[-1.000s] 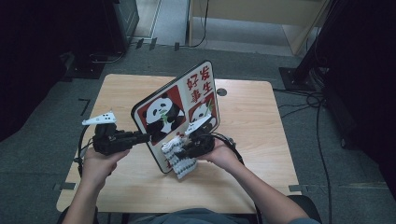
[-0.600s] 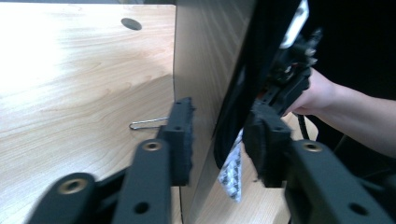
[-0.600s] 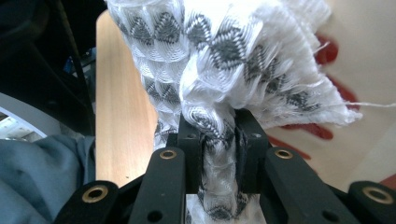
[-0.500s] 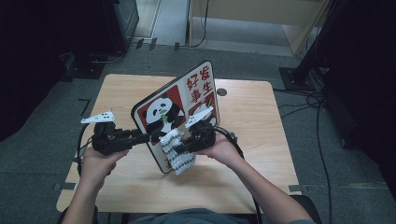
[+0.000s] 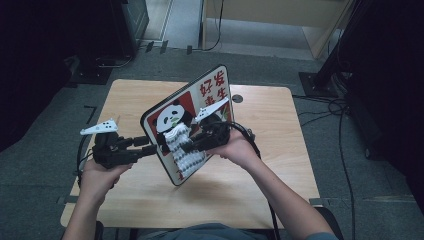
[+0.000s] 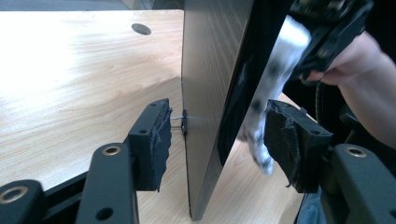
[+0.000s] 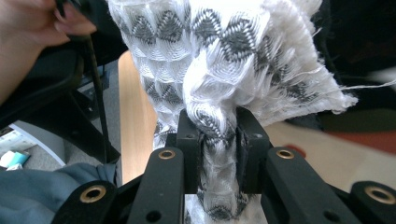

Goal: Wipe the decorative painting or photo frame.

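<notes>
Nearest to me, my right hand-held gripper [image 7: 218,140] is clamped on a bunched fold of the white woven cloth with grey zigzag pattern [image 7: 224,60]; the fabric is squeezed between the two black jaws and fans out above them. In the high view that cloth [image 5: 181,147] hangs against the printed face of the rectangular panda picture board with red background and Chinese lettering [image 5: 187,112], which stands tilted on one edge on the pale wooden surface [image 5: 260,170].

My left hand-held gripper [image 5: 150,145] sits at the board's left edge. Its jaws have just been opening and now stand wide apart: in the left gripper view one pad [image 6: 156,140] is on the plain back of the board, the other pad [image 6: 292,144] on the front side, neither pressing on the board [image 6: 205,93], which passes between them.

I judge the wiping to be under way: the cloth is gripped and at the picture, near its lower middle. The left grip on the board is loosed, so I expect it needs steadying again, and most of the face is left to wipe.
</notes>
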The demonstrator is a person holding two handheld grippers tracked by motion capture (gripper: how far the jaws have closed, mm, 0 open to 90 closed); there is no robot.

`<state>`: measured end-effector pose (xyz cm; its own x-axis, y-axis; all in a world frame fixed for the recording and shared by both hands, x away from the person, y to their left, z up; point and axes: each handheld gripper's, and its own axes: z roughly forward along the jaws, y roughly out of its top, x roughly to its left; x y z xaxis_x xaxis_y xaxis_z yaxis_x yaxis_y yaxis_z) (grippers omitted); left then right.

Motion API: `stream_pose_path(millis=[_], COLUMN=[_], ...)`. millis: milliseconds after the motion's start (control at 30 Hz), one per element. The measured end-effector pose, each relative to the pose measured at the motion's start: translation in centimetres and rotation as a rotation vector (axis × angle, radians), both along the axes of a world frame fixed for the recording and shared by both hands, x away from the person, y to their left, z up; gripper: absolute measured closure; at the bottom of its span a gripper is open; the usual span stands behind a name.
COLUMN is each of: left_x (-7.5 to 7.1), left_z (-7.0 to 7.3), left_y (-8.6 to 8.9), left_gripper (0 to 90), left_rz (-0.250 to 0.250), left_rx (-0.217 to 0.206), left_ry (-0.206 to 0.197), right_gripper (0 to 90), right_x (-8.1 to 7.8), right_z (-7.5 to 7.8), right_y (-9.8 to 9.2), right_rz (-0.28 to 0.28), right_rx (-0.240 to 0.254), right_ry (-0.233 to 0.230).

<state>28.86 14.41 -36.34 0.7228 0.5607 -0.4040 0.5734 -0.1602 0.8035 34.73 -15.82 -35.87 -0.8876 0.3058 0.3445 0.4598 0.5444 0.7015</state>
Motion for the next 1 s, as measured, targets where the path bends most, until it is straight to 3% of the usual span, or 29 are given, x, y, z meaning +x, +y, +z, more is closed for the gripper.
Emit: stream_pose_path(millis=[133,500,667,1000], left_x=[-0.2,-0.4,0.0,1.4], left_z=[0.0,-0.3,-0.7,-1.2], left_y=[0.2,1.8,2.4,1.7], left_gripper=[41.3,40.4,45.2,46.3], left_rz=[0.003,0.036,0.05,0.057], left_rx=[0.004,-0.02,-0.03,-0.006], left_ry=[0.002,0.014,0.016,0.027], right_gripper=[75.8,75.6,75.6,75.2], right_x=[0.1,0.9,1.3,1.2], right_z=[1.5,3.7,5.1,6.5], right_y=[0.3,1.0,1.4,2.3], right_rz=[0.005,0.021,0.026,0.048], right_rx=[0.016,0.035,0.063,0.074], right_ry=[-0.029,-0.076,-0.091,-0.122])
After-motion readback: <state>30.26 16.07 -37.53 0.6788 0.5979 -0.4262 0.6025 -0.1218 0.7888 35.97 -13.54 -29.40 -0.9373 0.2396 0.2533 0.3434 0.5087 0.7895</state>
